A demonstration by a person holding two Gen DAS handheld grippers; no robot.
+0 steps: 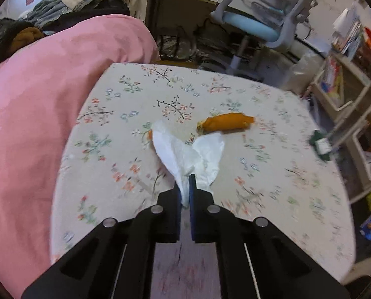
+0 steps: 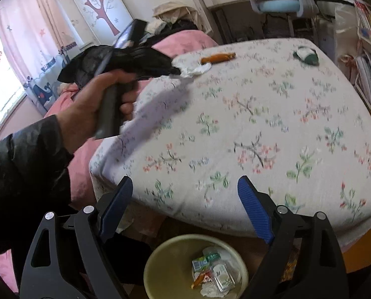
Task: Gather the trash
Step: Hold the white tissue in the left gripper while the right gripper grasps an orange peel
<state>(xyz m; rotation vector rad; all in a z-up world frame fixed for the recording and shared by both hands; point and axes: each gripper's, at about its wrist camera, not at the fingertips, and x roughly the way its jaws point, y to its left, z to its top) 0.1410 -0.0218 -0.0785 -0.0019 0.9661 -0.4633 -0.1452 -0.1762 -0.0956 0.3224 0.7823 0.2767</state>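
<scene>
The left gripper has its jaws pinching a white tissue over the bed with the flower sheet. A pink blanket lies along the bed's left edge. Just past the tissue, an orange wrapper lies near the middle of the bed. A green and white thing sits by the right edge. The right gripper has its jaws spread wide and holds nothing. Below it, off the bed's near edge, a yellow bin has trash inside.
</scene>
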